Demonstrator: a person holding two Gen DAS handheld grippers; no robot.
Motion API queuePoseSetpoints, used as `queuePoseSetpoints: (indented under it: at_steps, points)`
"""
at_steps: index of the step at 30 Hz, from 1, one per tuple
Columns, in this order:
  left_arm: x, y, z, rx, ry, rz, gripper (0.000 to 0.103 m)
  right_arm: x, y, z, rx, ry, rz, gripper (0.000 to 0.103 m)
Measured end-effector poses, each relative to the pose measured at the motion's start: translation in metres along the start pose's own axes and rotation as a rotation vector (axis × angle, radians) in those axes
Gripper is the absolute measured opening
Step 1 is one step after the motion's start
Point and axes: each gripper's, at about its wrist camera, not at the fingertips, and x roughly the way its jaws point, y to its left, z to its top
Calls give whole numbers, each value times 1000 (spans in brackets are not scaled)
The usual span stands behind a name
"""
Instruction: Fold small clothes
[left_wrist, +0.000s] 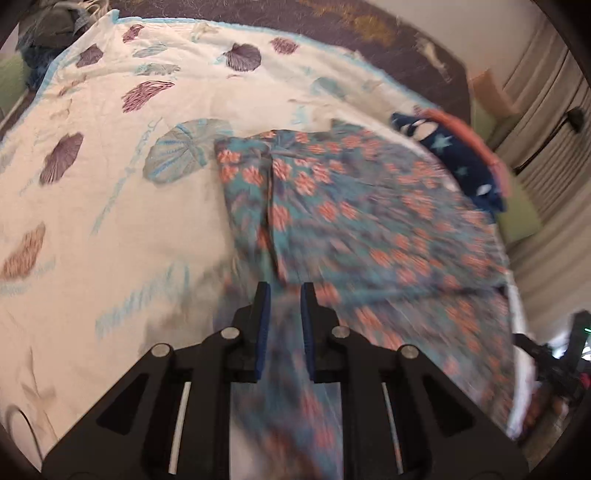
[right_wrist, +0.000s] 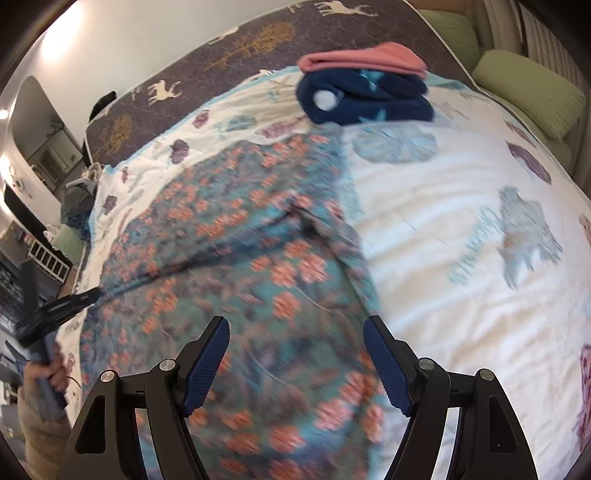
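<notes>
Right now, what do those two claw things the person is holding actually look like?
Both are black plastic tools with angular arms, triangular cut-outs and round silver pins at the joints. The left gripper and right gripper each carry two fingers lined with textured blue pads. The left one is gripped by a blue handle, below a beige sleeve.

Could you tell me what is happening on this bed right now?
A person is folding a floral garment spread on a shell-print bedspread. The left gripper is slightly open over its edge; the right gripper hangs wide open above it. A navy star garment and pink one sit folded beyond.
</notes>
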Motion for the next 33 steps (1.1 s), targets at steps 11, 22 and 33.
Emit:
queuePoseSetpoints:
  at_steps: [11, 22, 33]
  points:
    - [-52, 14, -101, 20, 97, 24, 56, -34, -25, -49, 46, 1, 13, 77]
    - [-81, -8, -146, 56, 116, -95, 56, -78, -32, -111, 84, -18, 118, 77]
    - [-109, -14, -201, 113, 152, -63, 56, -105, -37, -183, 113, 7, 295, 74]
